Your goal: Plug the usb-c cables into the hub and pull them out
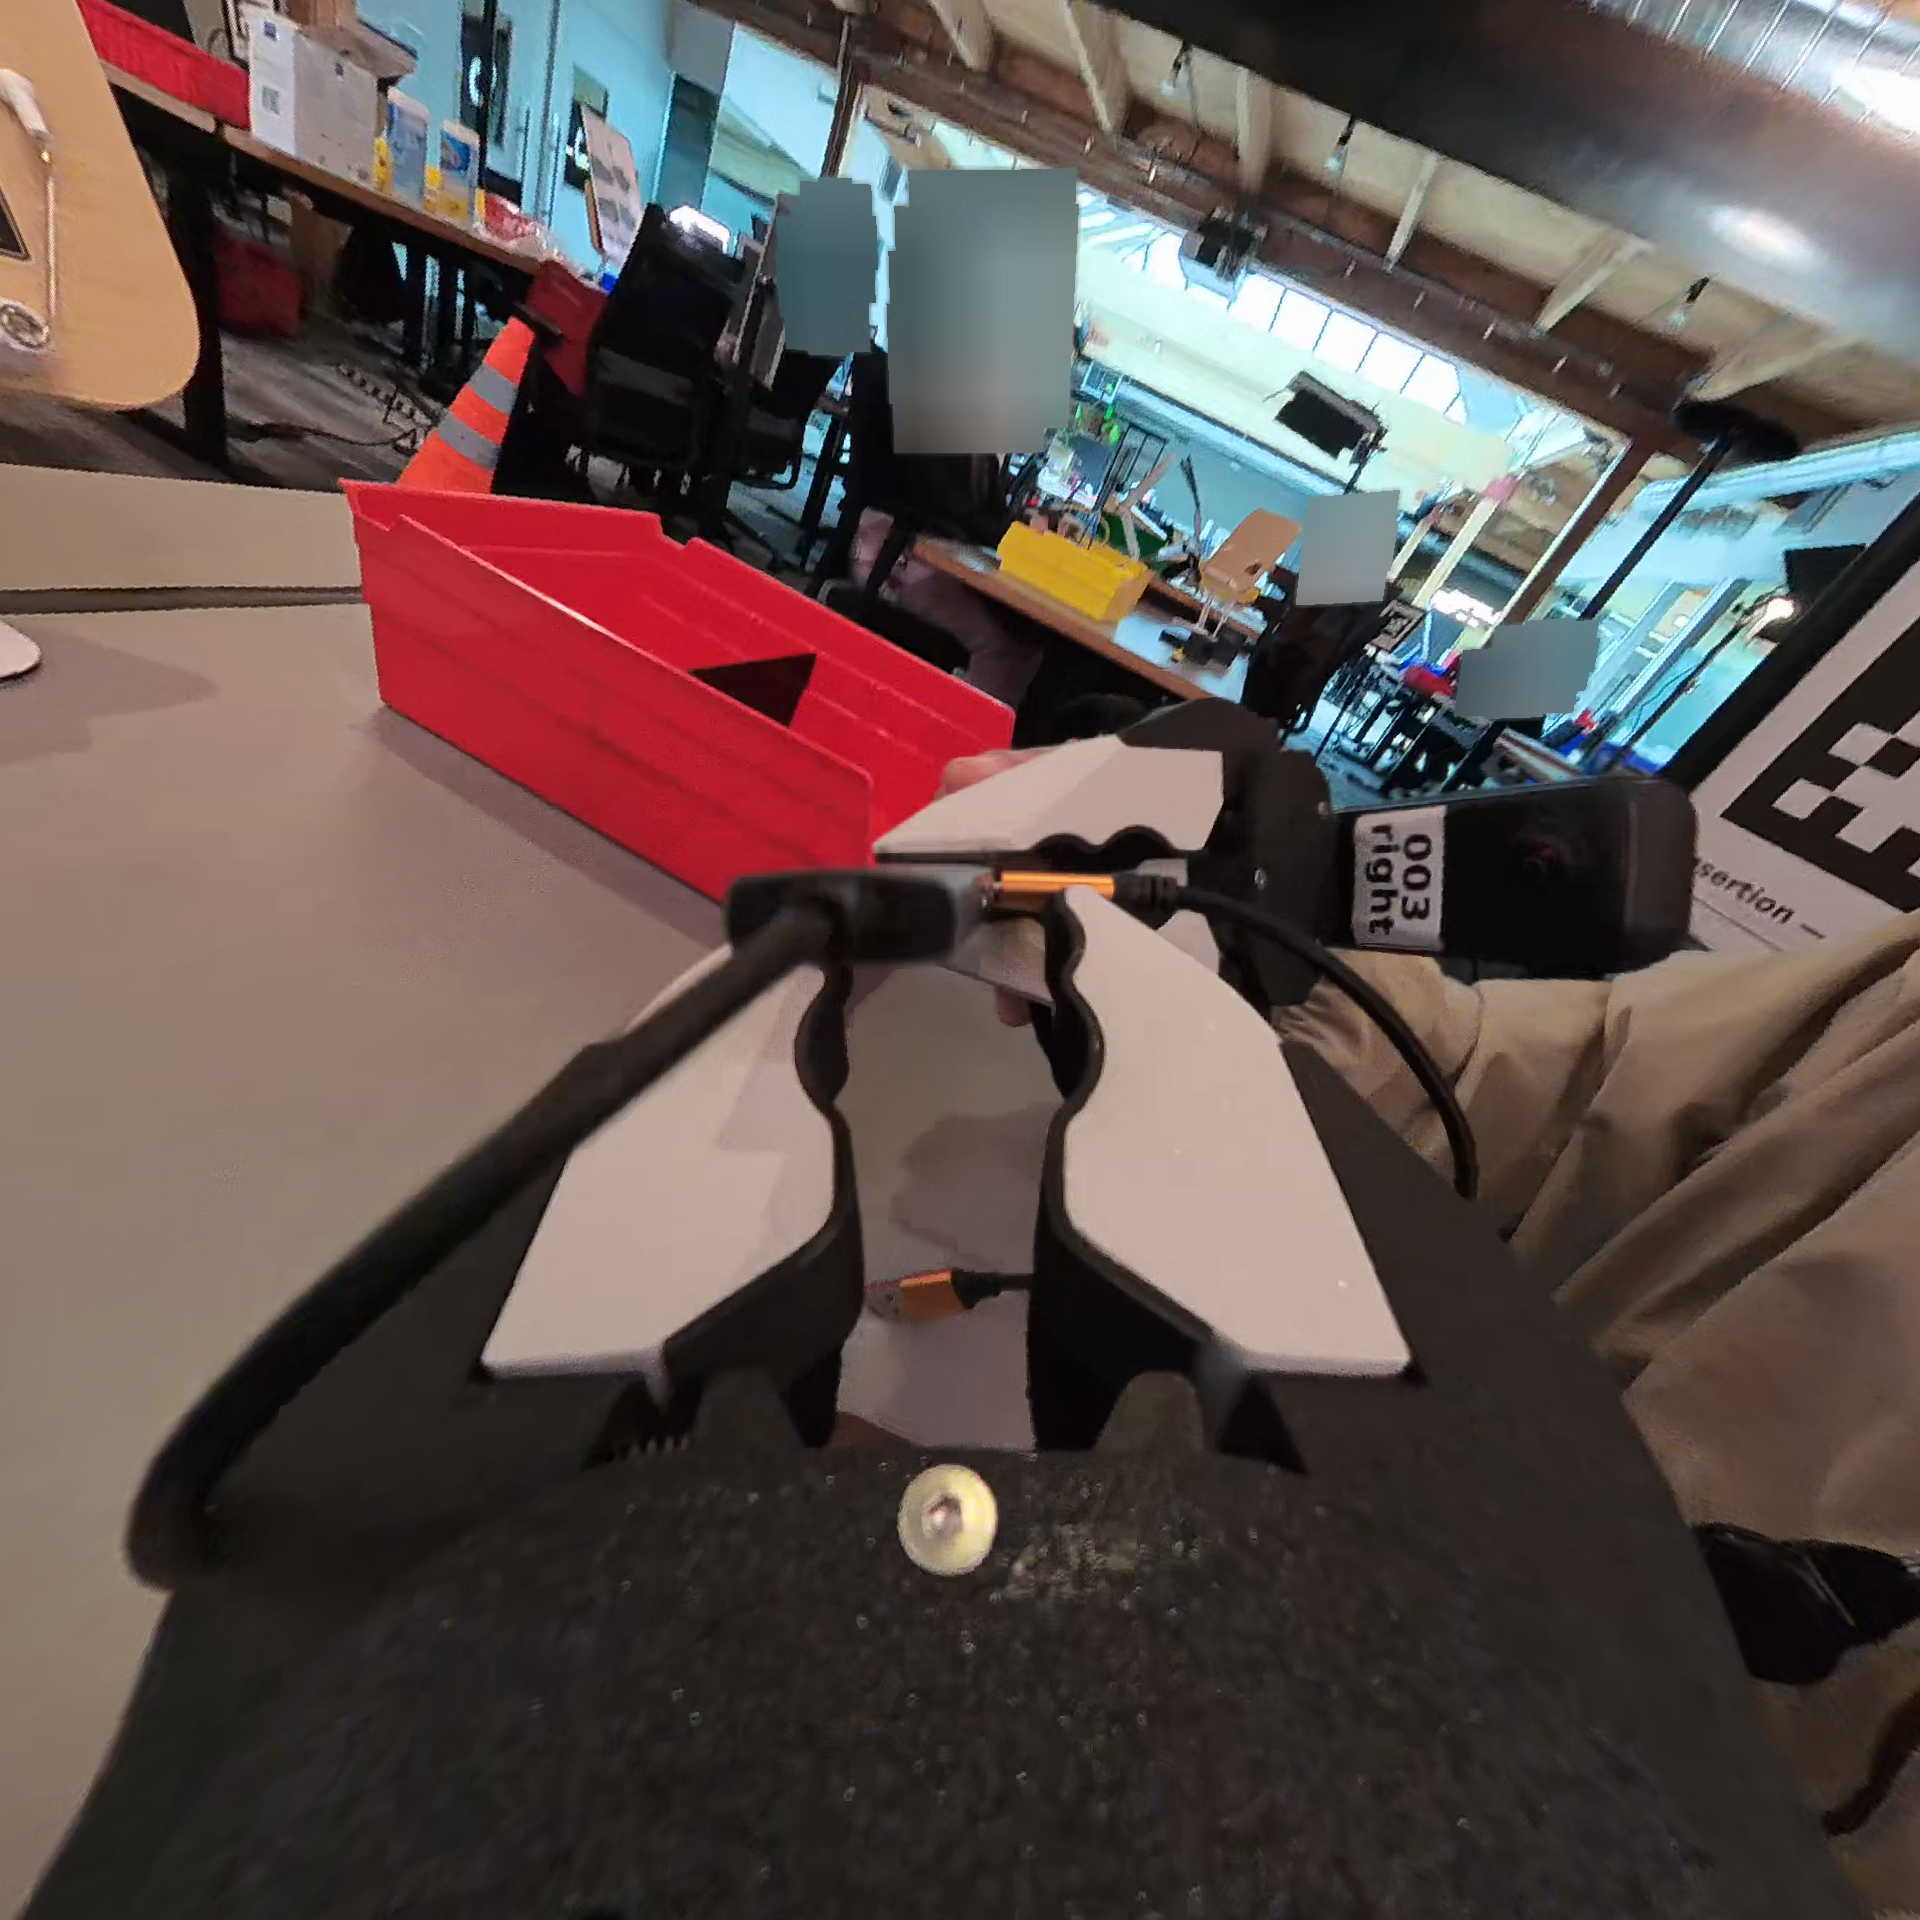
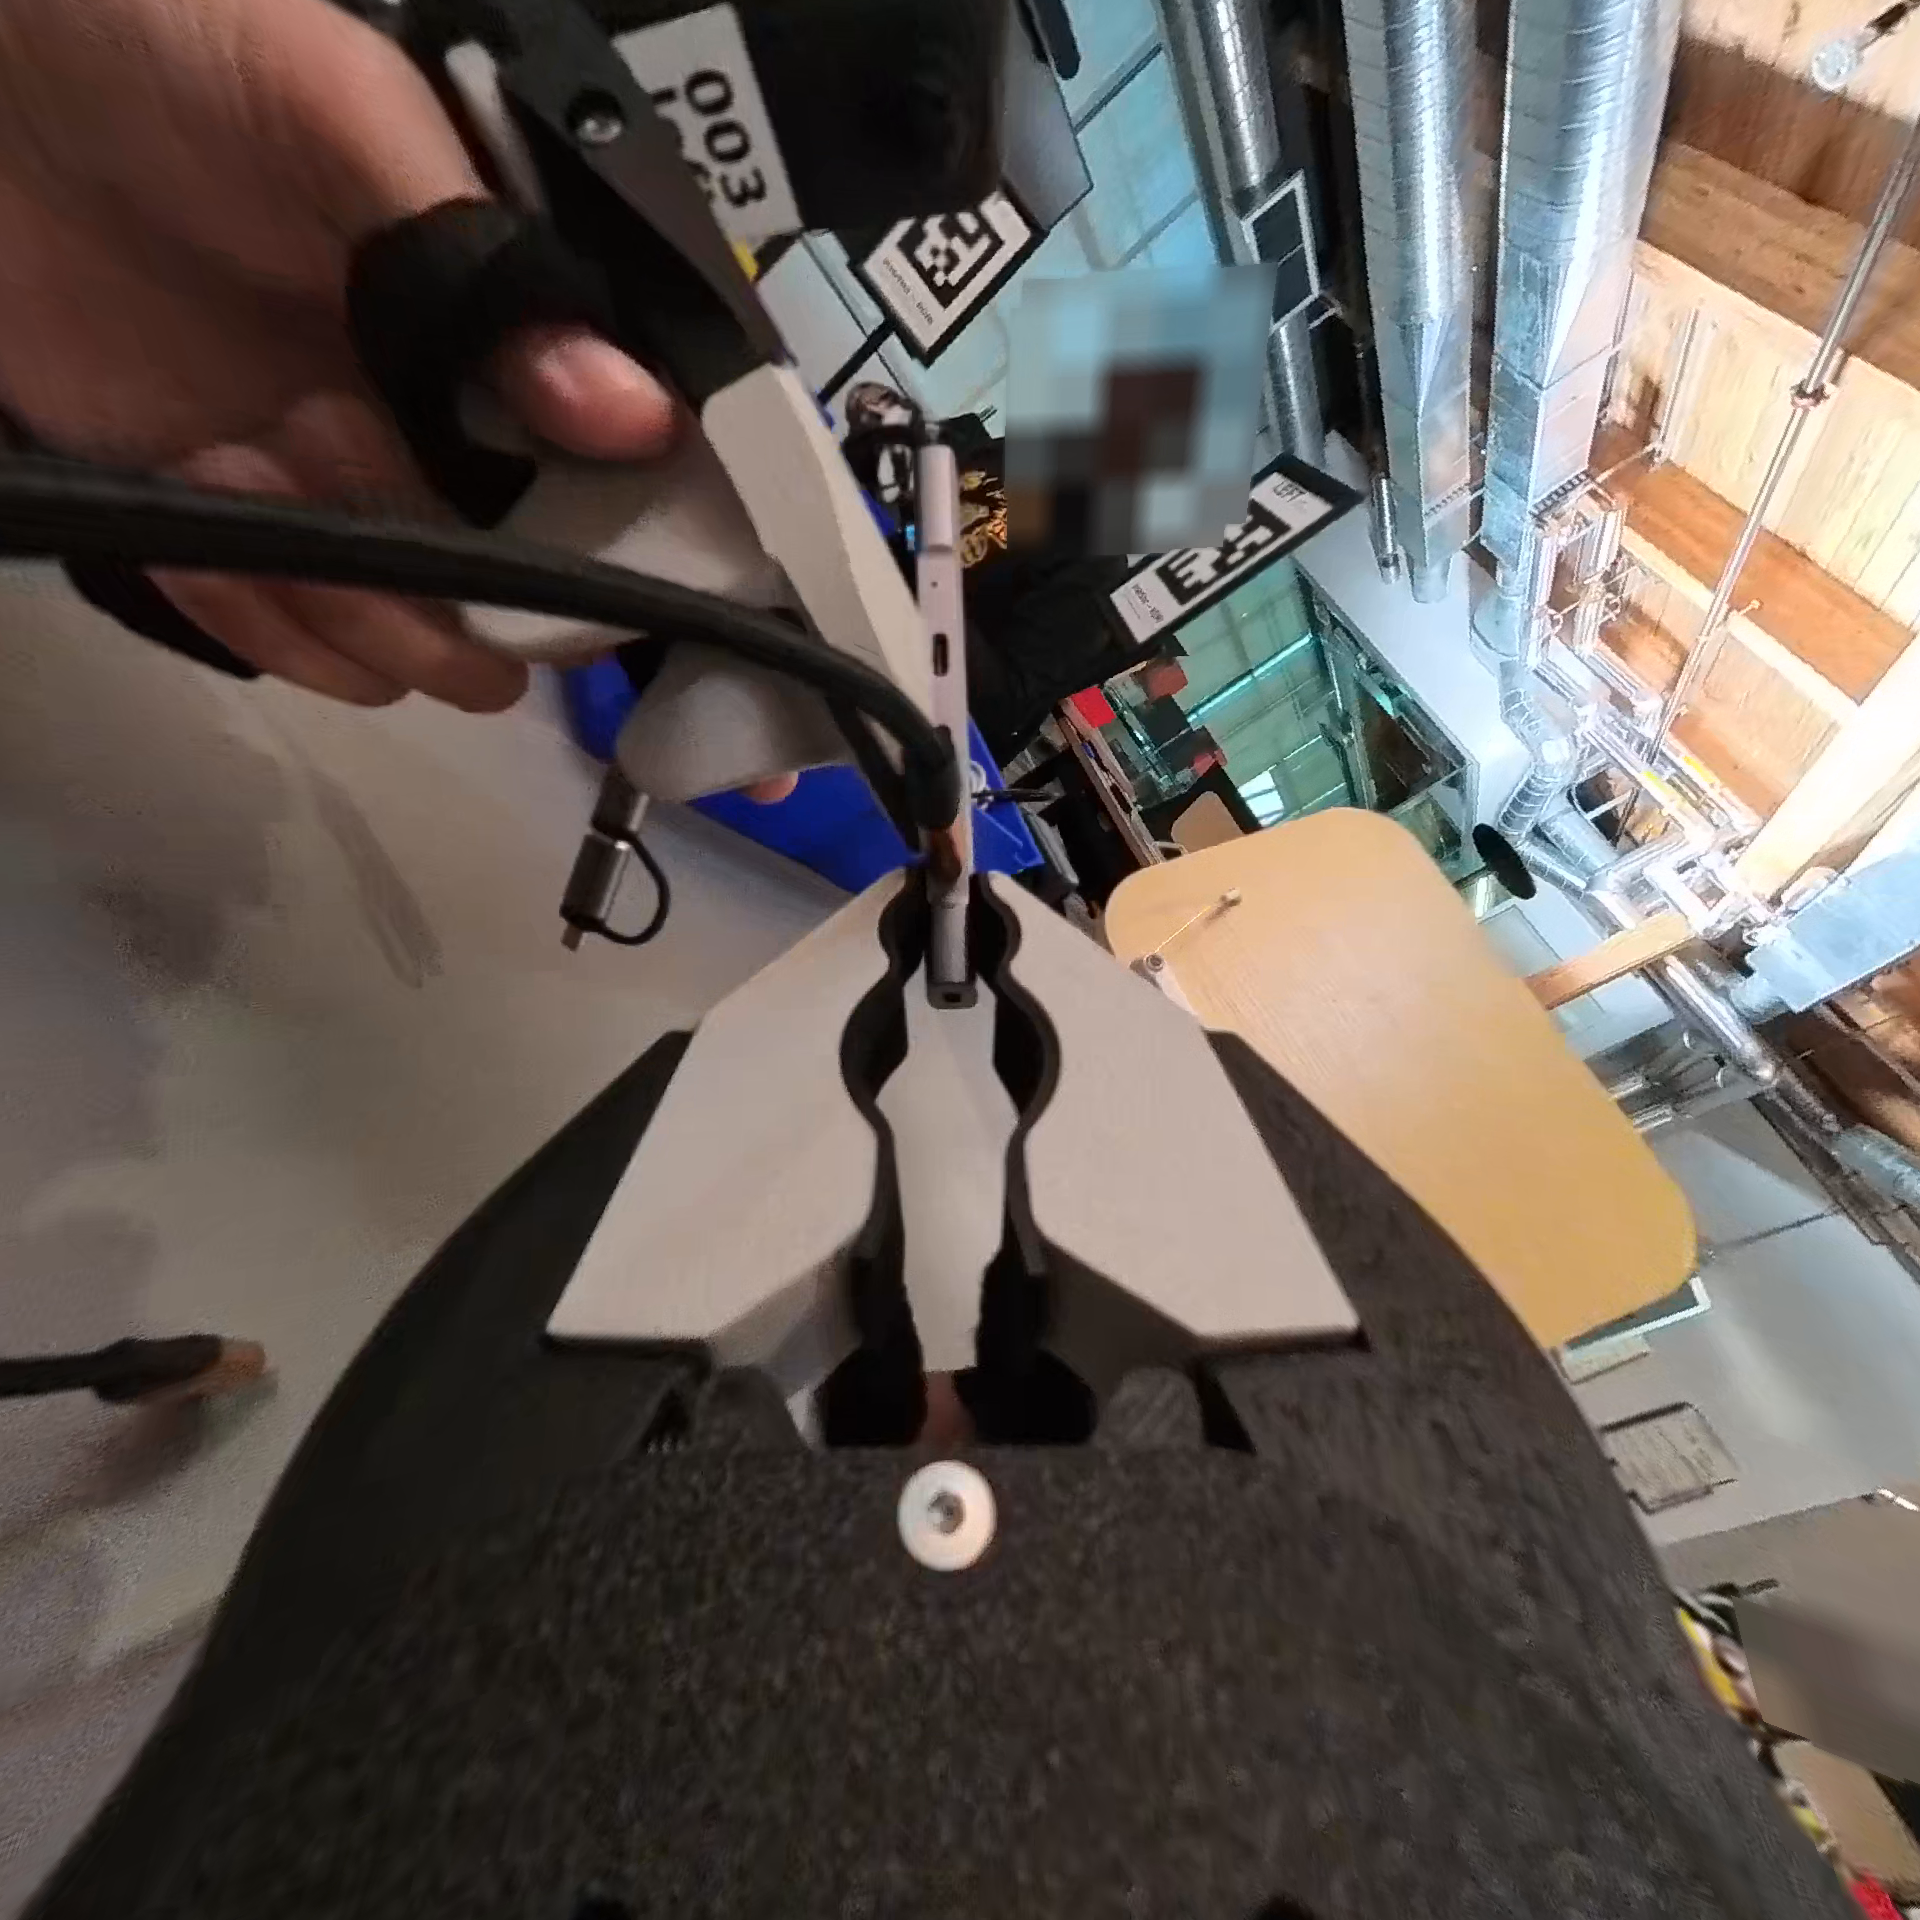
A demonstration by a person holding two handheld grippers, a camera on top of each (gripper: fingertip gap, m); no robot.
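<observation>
My left gripper (image 1: 940,914) pinches the grey hub (image 1: 914,909) above the grey table (image 1: 260,987), my right gripper (image 2: 951,935), wearing a white printed label (image 1: 1397,878), is clamped on the orange-collared usb-c plug (image 1: 1049,886) at the hub's end, red bin (image 1: 623,665) beyond.

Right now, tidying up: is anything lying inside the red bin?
No, the red bin on the table shows only its bare inside walls.

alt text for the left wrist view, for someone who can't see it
Over a grey table, the left gripper holds a slim hub while the right gripper grips an orange-collared plug at the hub's end. A red bin sits behind.
</observation>
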